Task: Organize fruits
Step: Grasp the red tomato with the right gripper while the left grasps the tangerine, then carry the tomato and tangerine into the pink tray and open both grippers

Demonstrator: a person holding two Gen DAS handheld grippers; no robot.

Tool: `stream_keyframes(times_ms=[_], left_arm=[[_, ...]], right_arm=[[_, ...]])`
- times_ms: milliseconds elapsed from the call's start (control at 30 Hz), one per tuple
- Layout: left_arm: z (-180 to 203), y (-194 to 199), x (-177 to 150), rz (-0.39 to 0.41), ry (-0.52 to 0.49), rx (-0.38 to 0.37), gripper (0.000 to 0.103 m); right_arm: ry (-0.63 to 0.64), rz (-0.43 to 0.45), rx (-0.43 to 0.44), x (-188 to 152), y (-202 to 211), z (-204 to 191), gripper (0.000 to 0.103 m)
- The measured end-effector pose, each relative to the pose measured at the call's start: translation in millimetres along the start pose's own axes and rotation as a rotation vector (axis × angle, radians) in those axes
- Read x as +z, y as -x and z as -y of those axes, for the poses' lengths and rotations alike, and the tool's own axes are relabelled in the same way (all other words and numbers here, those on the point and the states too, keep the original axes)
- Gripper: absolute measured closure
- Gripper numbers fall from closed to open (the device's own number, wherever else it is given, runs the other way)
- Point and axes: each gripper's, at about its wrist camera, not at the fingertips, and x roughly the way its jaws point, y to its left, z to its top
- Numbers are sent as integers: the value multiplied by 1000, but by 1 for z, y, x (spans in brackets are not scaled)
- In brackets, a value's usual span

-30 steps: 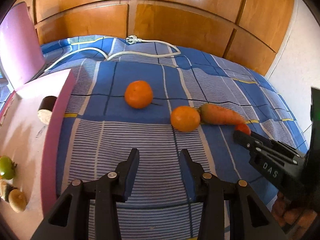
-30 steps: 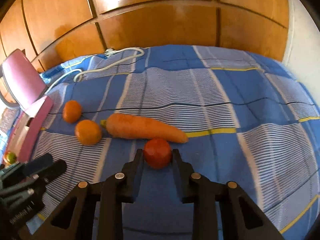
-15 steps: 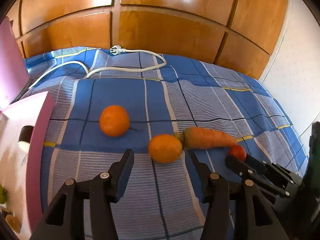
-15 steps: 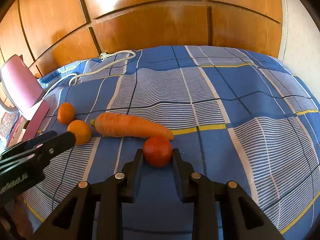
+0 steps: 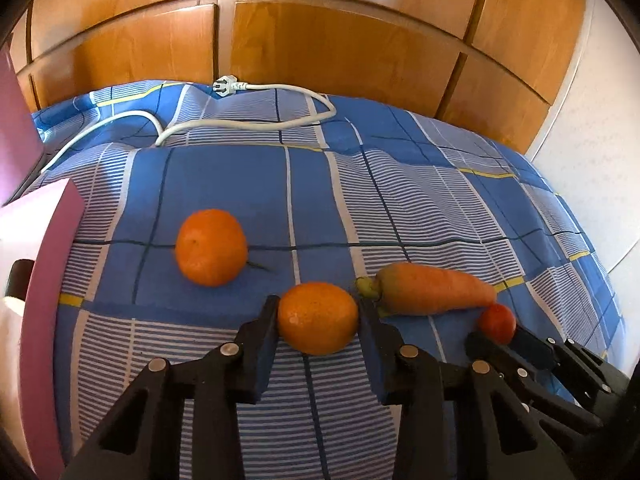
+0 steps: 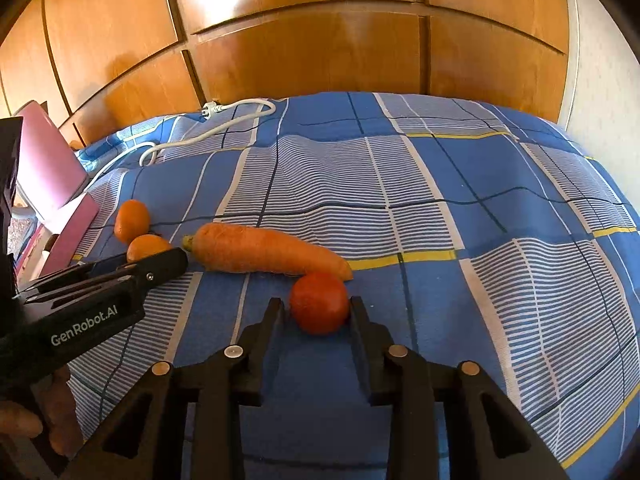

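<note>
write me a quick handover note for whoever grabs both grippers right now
Left gripper: fingers on either side of the near orange, which rests on the blue checked bedspread; whether they grip it, I cannot tell.
Right gripper: fingers close around the tomato, also resting on the cover; grip not certain.
The far orange lies loose beside the pink box. The carrot lies between the near orange and the tomato, its tip next to the tomato.
Done: nothing lifted; all four pieces lie on the bedspread.
Left: probably close, lift and sort each piece. Watch the carrot when lifting.
</note>
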Motion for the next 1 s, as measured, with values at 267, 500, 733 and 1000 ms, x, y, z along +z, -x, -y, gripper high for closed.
stream_keyframes(times_ms=[267,500,733,1000], left_arm=[[-4,31,-36,16,-20,75,65],[3,36,-56,55,-96,121,64],[5,35,-57,71,-113,138,64],[2,35,-58,78,-102,119,64]], right_arm=[[-11,10,13,-1,1,2,70],[5,6,-8,-1,0,-2,70],[10,9,-16,-1,0,-2,70],[20,12,-35,-2,0,-4,72]])
